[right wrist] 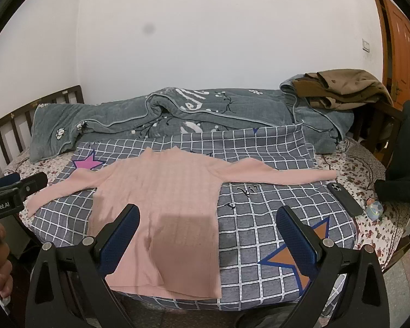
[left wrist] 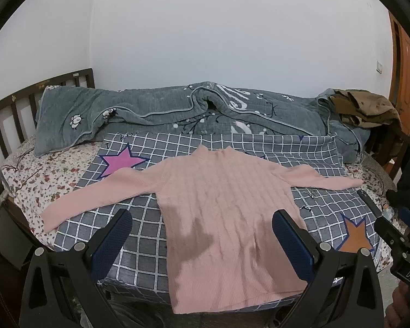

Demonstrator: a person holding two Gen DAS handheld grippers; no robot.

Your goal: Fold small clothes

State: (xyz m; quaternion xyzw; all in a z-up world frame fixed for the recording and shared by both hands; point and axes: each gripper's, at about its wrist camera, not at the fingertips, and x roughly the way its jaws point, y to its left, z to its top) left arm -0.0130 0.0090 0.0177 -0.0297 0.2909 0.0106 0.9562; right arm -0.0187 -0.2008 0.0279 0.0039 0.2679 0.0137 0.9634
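On the grey checked cloth, a pink ribbed knit sweater (left wrist: 221,191) lies flat, sleeves toward nine and three o'clock.
Left gripper (left wrist: 202,235) and right gripper (right wrist: 207,232) both hover with jaws apart, empty.

Between your left gripper's (left wrist: 202,239) spread jaws lies the pink sweater (left wrist: 218,199), a matt ribbed knit with raised lengthwise cords. Your finger pads (left wrist: 112,243) are dark blue with a fine dimpled texture, set in matt black plastic arms with small bright metal pins. Under the sweater, the checked sheet (left wrist: 150,227) looks like soft, matt woven cloth. Beyond the jaws, the grey quilt (left wrist: 150,109) shows a plush, corded pile. Beyond your right gripper's (right wrist: 209,236) right jaw, the phone (right wrist: 344,198) has a smooth, dull dark case. The headboard (left wrist: 13,106) is dark, faintly glossy wood.
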